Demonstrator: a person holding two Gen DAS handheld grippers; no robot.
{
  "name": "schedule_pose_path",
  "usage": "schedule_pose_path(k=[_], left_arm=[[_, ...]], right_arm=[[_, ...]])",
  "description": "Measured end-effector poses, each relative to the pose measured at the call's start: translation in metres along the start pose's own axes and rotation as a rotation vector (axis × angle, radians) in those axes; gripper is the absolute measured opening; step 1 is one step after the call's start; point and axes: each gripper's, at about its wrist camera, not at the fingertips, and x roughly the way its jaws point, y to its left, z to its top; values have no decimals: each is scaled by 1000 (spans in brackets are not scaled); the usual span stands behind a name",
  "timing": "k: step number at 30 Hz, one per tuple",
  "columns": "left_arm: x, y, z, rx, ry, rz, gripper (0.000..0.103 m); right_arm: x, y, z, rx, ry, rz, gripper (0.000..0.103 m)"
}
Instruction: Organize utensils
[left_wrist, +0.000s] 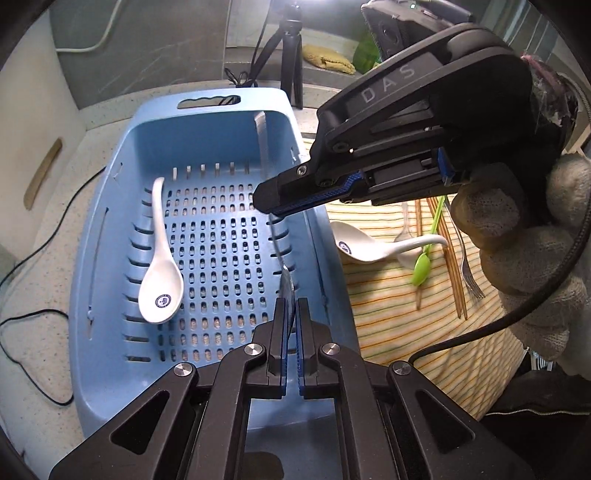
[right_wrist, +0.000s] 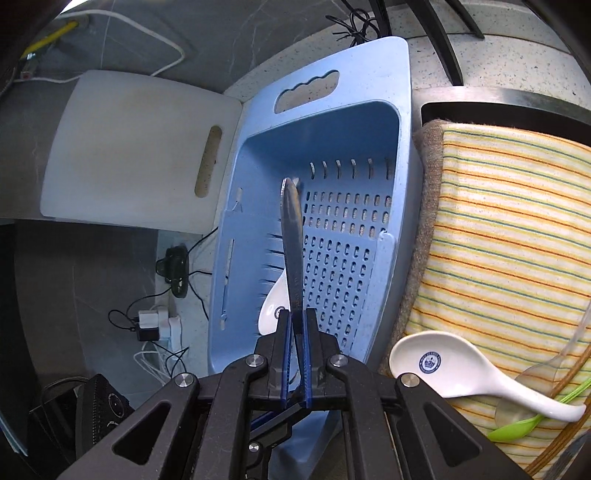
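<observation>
Blue plastic fills both views: a perforated basket (left_wrist: 110, 236) lies on the speckled counter (left_wrist: 48, 258), with one white ceramic spoon (left_wrist: 160, 280) resting on its slotted floor toward 9 o'clock in the left wrist view. Both grippers pinch the same metal utensil (left_wrist: 285, 284) — a fork, judging by the tines near the left pads. The left gripper (left_wrist: 292, 343) has its jaws pressed together on the tined end at 6 o'clock, while the right gripper (left_wrist: 275, 208) reaches in from 2 o'clock, held by a gloved hand (left_wrist: 532, 236), and clamps the shaft higher up. In the right wrist view the right gripper (right_wrist: 296, 354) grips the handle (right_wrist: 291, 236), which rises toward 12 o'clock over the basket (right_wrist: 325, 140). At 3 o'clock a striped towel (left_wrist: 406, 325) carries a second white spoon (left_wrist: 364, 245), a green spoon (left_wrist: 421, 269), wooden chopsticks (left_wrist: 456, 280) and another fork (left_wrist: 471, 273). A white cutting board (right_wrist: 129, 147) leans at 10 o'clock.
</observation>
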Motion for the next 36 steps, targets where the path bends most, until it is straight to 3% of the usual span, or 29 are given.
schedule_pose_path(k=[4, 7, 14, 18, 23, 27, 32, 36], left_arm=[[-6, 2, 1, -18, -9, 19, 3], [-12, 4, 0, -43, -19, 42, 19], [-29, -6, -5, -52, -57, 47, 19], [-37, -19, -5, -55, -83, 38, 29], [-44, -42, -5, -55, -121, 31, 53], [-43, -59, -6, -46, -119, 23, 55], [-31, -75, -7, -81, -89, -56, 61], [-16, -87, -9, -119, -40, -109, 62]], right_arm=[[-10, 5, -2, -40, -24, -19, 11], [-21, 6, -5, -62, -41, -17, 21], [-65, -1, -22, -115, -127, -17, 35], [-100, -21, -34, -105, -207, -22, 45], [-153, -58, -58, -88, -356, -105, 47], [-189, -88, -81, -75, -480, -155, 66], [-221, -126, -110, -23, -595, -195, 70], [-237, -153, -127, 43, -627, -218, 78]])
